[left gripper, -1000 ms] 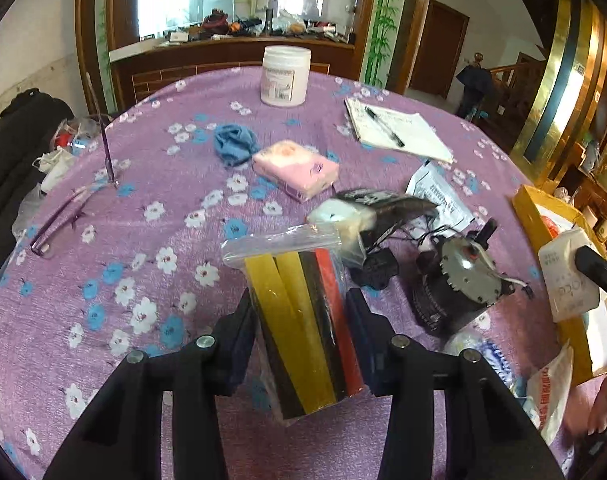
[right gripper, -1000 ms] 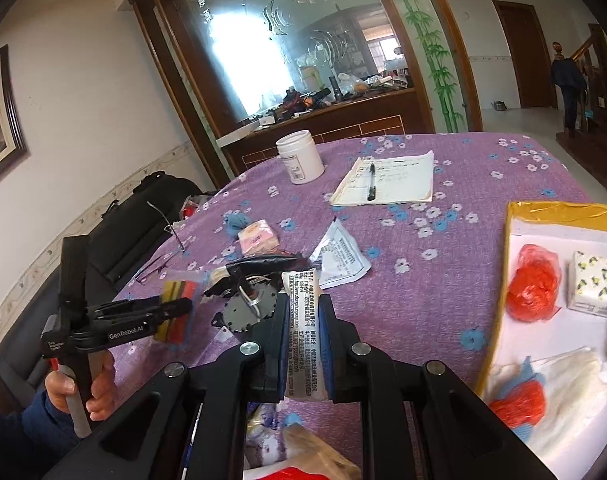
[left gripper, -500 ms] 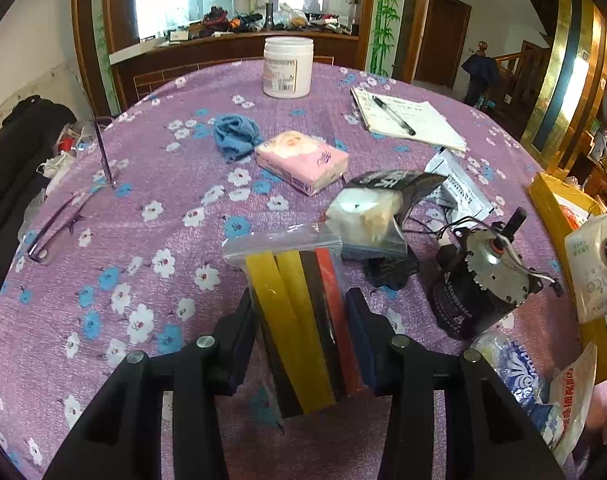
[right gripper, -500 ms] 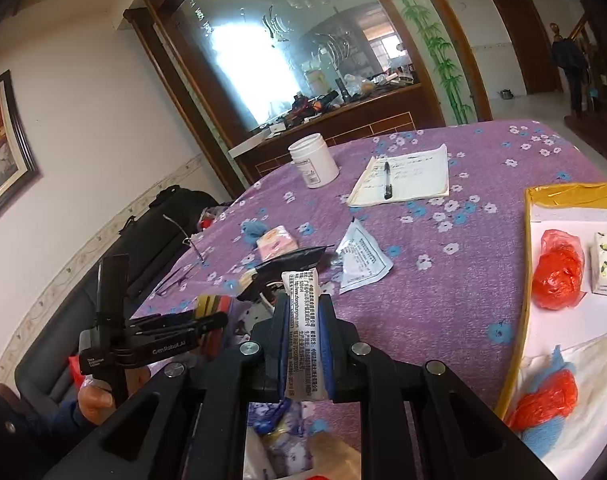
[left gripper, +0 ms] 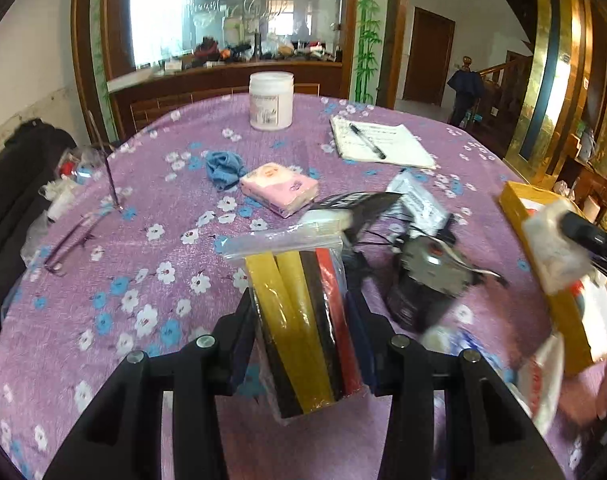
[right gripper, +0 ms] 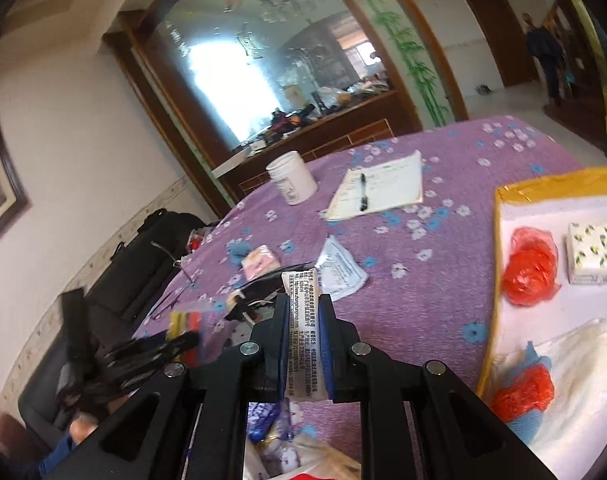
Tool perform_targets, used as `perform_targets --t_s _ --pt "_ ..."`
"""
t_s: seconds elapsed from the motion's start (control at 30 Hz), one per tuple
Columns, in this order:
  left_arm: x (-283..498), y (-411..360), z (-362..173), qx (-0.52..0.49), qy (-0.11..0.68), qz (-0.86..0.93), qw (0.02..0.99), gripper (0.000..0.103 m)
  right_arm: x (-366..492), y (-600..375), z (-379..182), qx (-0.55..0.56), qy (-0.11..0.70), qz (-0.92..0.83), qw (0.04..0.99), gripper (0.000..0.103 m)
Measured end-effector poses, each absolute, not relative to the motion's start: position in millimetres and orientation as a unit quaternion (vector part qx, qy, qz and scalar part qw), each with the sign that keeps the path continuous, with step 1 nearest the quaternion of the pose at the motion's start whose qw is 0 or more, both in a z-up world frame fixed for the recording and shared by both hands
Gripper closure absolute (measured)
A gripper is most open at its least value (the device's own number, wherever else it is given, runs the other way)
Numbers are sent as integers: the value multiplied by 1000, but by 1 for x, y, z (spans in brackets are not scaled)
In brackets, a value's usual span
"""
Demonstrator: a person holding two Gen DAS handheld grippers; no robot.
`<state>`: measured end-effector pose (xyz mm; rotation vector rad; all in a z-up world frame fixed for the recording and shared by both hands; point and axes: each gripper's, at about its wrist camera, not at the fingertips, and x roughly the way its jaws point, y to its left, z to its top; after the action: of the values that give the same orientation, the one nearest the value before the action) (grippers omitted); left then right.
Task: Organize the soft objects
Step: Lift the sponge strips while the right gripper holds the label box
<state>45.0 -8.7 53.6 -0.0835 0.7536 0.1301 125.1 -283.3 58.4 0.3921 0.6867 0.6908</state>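
Left wrist: left gripper (left gripper: 303, 320) clamps sponge bag (left gripper: 303, 316); right gripper (right gripper: 303, 336) pinches white packet (right gripper: 303, 328).

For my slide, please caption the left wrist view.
Left gripper holds a clear bag of yellow, black and red strips above the floral purple tablecloth.

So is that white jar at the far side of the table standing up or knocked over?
Upright. The white jar stands on its base on the purple tablecloth, lid on top.
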Motion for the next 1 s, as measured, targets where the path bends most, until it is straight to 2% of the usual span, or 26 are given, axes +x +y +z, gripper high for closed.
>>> perform_targets --t_s 0.33,1.0 --pt "28 -59 63 -63 350 53 933 60 125 -281 57 189 334 336 860 88" --pt "14 -83 59 16 285 95 954 60 124 -268 50 164 341 333 864 89"
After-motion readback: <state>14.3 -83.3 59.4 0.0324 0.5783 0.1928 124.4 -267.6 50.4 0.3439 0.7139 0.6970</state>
